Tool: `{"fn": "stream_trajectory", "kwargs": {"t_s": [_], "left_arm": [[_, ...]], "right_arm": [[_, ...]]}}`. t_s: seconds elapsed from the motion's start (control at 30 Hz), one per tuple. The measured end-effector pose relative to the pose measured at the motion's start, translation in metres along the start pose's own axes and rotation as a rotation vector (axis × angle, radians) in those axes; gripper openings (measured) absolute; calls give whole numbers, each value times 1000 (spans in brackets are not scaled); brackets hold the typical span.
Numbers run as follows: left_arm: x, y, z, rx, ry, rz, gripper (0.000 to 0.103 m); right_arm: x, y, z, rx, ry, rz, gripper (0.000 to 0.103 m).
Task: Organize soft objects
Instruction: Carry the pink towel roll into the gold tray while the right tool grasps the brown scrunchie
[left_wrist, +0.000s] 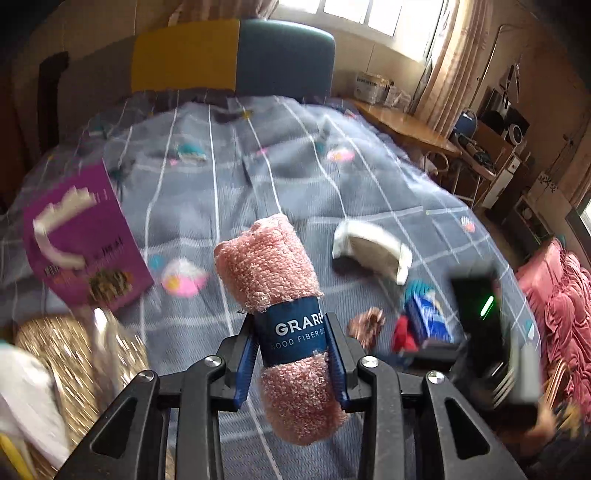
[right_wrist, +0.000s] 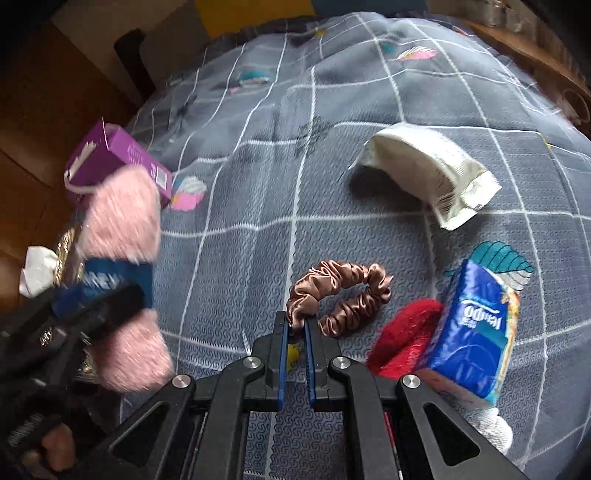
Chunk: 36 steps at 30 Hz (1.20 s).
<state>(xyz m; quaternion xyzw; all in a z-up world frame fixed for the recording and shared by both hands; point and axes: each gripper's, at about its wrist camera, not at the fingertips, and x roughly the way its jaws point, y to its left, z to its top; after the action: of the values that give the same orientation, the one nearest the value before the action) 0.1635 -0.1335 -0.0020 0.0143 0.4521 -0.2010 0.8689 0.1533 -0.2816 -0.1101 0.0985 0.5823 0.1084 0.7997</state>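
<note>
Between the blue pads of the left tool, a rolled pink towel is pinched at its dark blue paper band; the fingers are spread about as wide as the roll, and the towel stands nearly upright, lifted above the bed, with its fluffy ends sticking out above and below the grip. At 9 o'clock from this tool a gold sequined bag sits at the bed's edge; what is inside cannot be made out through the blur. At 10 o'clock a purple box stands tilted on the bedcover.

At the right tool, the fingers are pressed nearly together, nipping one edge of a brown satin scrunchie that otherwise lies flat on the bed. At 3 o'clock from it, a blue tissue pack leans against a red fuzzy item, the two touching. At 1 o'clock, well apart, a white packet lies curled on the grey checked cover. At 9 o'clock the left tool shows blurred, gripping the towel by its band.

Counted: one towel, one scrunchie, one tissue pack, one red item, one white packet, one purple box, one gold bag.
</note>
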Motion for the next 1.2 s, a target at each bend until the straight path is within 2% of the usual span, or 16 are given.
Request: {"fn": "stream_trajectory", "kwargs": {"t_s": [0.1, 0.23, 0.33, 0.43, 0.57, 0.77, 1.0, 1.07, 1.2], "left_arm": [[-13, 17, 41, -19, -43, 11, 34], [-37, 61, 90, -71, -140, 94, 34], [-60, 108, 102, -135, -193, 158, 34], [-84, 163, 93, -207, -229, 234, 34], [-109, 234, 47, -297, -224, 313, 34], [-136, 305, -43, -444, -196, 357, 34], [-164, 353, -135, -578, -175, 394, 34], [-166, 365, -160, -621, -161, 409, 34], [-158, 379, -194, -676, -107, 390, 34]], "right_arm": [[12, 2, -2, -10, 28, -17, 8], [16, -2, -2, 13, 21, -6, 8], [16, -2, -2, -7, 17, -20, 8], [16, -1, -1, -18, 15, -27, 7], [17, 2, -1, -36, 9, -42, 7], [18, 3, -2, -16, -1, -55, 8], [16, 15, -8, -77, -34, -115, 8], [17, 19, -8, -97, -38, -140, 8], [19, 27, -11, -146, -46, -191, 8]]}}
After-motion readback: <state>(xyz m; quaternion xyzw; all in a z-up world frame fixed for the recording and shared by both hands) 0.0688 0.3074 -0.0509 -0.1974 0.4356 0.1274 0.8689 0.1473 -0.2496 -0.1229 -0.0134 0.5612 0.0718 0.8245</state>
